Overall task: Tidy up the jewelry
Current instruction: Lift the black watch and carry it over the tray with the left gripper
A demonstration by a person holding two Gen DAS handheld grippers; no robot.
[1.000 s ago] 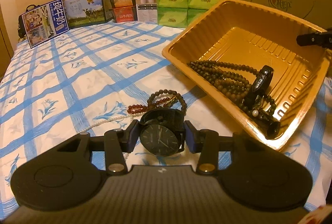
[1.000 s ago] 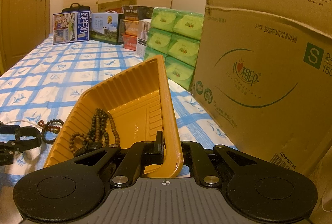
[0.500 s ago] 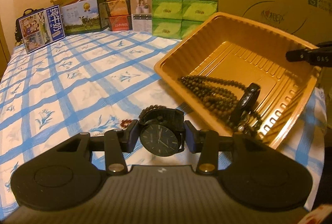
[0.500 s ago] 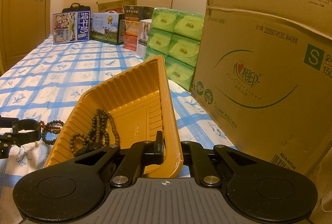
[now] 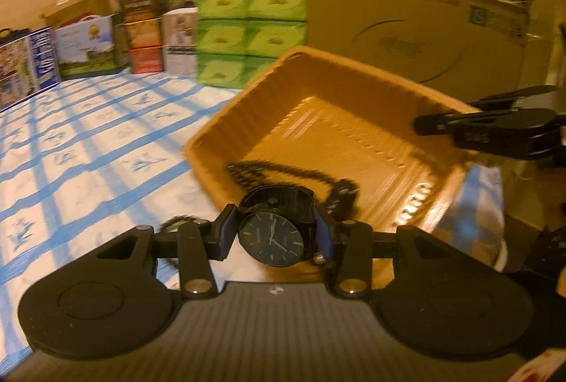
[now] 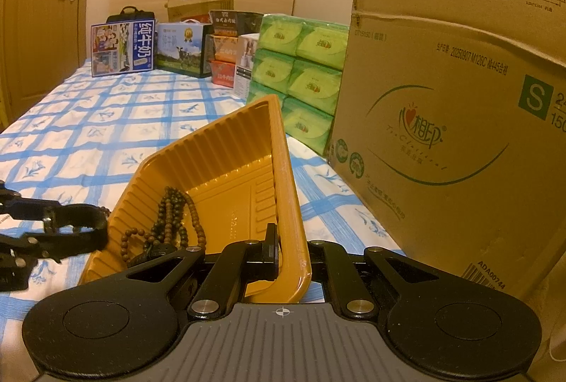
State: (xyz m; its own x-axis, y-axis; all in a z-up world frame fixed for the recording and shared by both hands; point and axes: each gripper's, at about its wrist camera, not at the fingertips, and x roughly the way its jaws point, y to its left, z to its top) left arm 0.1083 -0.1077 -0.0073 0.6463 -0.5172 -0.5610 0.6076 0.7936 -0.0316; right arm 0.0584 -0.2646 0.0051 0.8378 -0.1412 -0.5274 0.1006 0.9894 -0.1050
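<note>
Watch (image 5: 274,233) in tow, the left gripper (image 5: 272,237) carries the black timepiece toward the yellow tray (image 5: 353,120), its jaws part-open and pressed against either side of the case, the dial facing the camera. The right gripper (image 6: 290,256) is clamped shut on the tray's near rim, propping the tray at a tilt on the blue-checked bedsheet (image 6: 106,120), where wooden prayer beads (image 6: 173,222) already lie at the low end. In the left wrist view the watch sits just short of the tray's near wall, not yet over the basin. Doing this step well likely means clearing that wall with the strap, bringing the watch above open tray floor beside the beads rather than on them, and spreading the jaws only once low, while the right gripper keeps the tray steady.
</note>
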